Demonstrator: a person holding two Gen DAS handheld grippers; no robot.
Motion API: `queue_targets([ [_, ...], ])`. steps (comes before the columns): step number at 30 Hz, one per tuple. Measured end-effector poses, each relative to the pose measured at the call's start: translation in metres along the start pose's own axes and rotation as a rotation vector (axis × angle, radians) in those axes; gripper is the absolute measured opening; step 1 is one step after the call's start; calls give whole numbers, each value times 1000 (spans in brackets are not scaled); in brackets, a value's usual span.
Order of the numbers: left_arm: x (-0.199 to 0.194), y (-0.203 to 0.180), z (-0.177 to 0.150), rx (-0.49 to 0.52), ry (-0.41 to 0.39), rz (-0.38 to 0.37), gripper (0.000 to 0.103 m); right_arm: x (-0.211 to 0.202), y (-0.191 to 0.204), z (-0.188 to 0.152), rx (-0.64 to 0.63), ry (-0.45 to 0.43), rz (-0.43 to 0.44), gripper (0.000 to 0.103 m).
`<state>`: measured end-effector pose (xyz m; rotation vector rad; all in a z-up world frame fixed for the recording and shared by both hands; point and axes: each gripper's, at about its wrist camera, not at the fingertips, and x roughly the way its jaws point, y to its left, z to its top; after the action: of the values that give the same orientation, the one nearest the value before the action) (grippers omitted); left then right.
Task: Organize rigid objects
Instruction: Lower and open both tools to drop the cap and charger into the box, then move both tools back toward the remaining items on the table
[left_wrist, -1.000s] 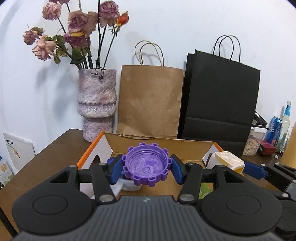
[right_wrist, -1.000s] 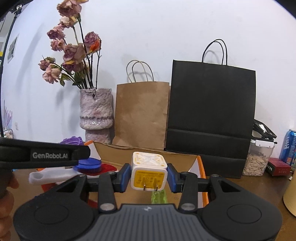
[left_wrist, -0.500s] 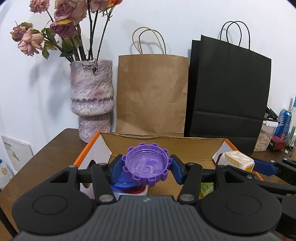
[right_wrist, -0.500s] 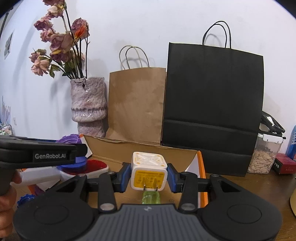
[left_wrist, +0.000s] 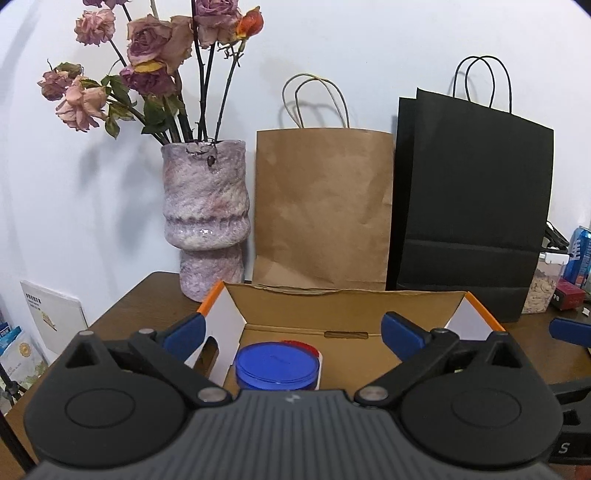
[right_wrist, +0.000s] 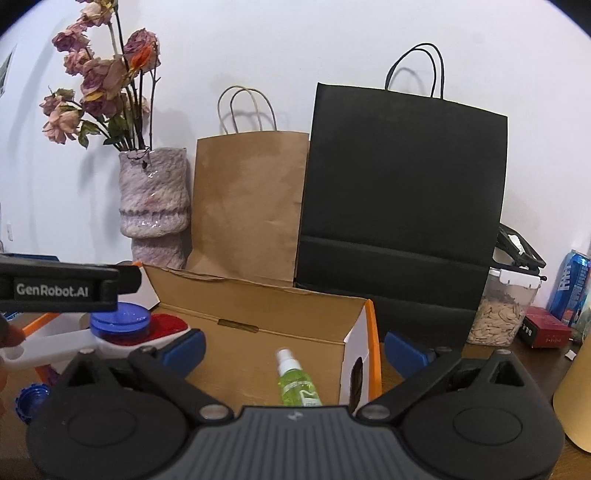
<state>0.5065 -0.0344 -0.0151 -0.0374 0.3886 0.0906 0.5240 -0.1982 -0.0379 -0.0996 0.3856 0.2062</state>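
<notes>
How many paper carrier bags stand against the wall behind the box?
2: a brown bag right of the vase, and a black bag beside it, further right.

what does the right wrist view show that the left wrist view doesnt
Only the right wrist view shows the green spray bottle lying in the cardboard box, and a loose blue cap outside it. Only the left wrist view shows the white booklet by the wall. Both show the box, the blue lid, the vase, both paper bags, and open, empty jaws.
</notes>
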Motion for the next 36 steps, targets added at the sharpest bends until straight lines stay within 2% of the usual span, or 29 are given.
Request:
queue_targets([
  [17, -18, 3, -6, -1, 1, 0, 103, -14, 0, -5, -3, 2, -10, 103],
  [36, -87, 9, -27, -10, -2, -22, 103, -84, 13, -30, 18, -7, -11, 103],
])
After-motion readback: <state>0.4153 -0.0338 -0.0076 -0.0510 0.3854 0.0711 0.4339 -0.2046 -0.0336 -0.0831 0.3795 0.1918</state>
